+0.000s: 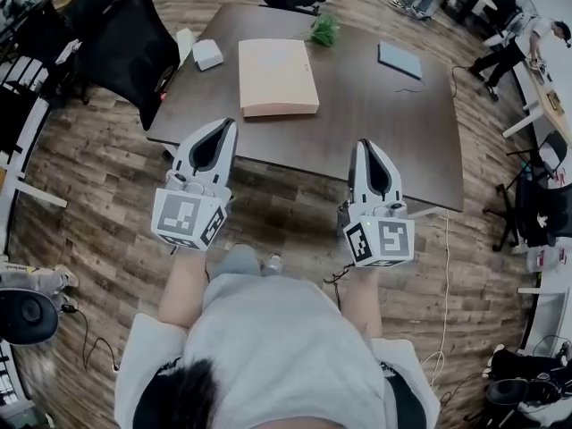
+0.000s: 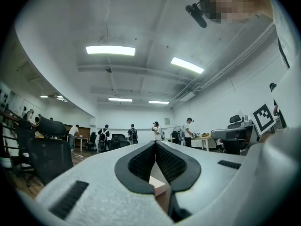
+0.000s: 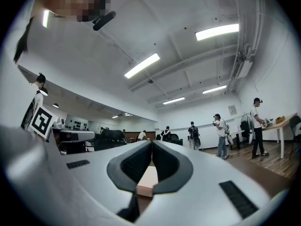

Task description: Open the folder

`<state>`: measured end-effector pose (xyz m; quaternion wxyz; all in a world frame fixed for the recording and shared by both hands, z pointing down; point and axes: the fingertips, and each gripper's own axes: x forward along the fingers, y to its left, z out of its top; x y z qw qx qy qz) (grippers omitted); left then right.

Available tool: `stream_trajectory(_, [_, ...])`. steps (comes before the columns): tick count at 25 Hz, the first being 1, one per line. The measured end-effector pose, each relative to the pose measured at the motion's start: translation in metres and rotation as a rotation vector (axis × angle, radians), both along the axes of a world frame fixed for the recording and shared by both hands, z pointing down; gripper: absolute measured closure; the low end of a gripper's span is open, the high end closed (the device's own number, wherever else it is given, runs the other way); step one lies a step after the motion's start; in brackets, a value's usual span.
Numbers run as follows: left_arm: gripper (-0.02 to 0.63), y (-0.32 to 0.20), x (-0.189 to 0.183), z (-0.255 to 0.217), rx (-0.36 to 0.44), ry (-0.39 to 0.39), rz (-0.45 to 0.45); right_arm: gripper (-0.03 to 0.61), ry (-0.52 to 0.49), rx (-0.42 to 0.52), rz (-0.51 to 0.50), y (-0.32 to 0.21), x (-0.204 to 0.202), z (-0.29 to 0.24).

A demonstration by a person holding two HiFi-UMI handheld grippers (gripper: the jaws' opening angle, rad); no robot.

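**While the folder lies shut, both claws are short of it**

Since the pink folder lies flat and closed on the brown surface, the job has not begun. No cover is lifted. All of the work is left: get to the folder, catch the edge of its cover, and swing it open.

The left claw is clenched, with its tips pressed together and nothing in it. The right claw is clenched and empty too. Both point level, toward the folder. The folder sits ahead of them, a bit nearer the left claw's line, and well apart from both. The near edge of the surface is just by the claw tips.

Past the left claw, to its left, are a small white box and a black chair. Far ahead of the right claw are a green plant and a grey pad.

Nothing lies between the claws and the folder, so the way looks free. I think the claws must open before they can catch the cover.
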<state>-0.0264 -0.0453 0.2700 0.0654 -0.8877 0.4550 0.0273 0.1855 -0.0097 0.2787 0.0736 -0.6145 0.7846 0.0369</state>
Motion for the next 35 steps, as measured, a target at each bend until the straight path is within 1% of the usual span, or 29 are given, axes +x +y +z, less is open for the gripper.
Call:
stream_trajectory(4, [0.606, -0.011, 0.008, 0.007, -0.011, -0.023, -0.001, 0.566, -0.014, -0.010, -0.009, -0.013, 0.007, 0.007])
stream_trajectory(7, [0.606, -0.026, 0.011, 0.012, -0.021, -0.023, -0.006, 0.566, -0.012, -0.017, -0.008, -0.025, 0.010, 0.011])
stream_trajectory(12, [0.606, -0.058, 0.022, 0.013, -0.018, -0.029, 0.000, 0.566, -0.003, -0.020, 0.001, -0.053, 0.021, 0.009])
stream_trajectory(19, [0.606, -0.112, 0.035, 0.018, -0.036, -0.031, 0.004, 0.566, 0.018, -0.026, -0.014, -0.107, 0.026, 0.008])
stream_trajectory(28, [0.606, -0.176, 0.028, 0.025, -0.053, -0.044, -0.027, 0.566, 0.014, -0.039, -0.050, -0.183, 0.019, 0.011])
stream_trajectory(31, [0.606, -0.195, 0.020, 0.033, -0.074, -0.050, -0.045, 0.566, 0.006, -0.060, -0.064, -0.207, 0.013, 0.019])
stream_trajectory(35, [0.606, -0.217, 0.011, 0.051, -0.118, -0.059, -0.062, 0.566, 0.001, -0.109, -0.075, -0.236, 0.005, 0.038])
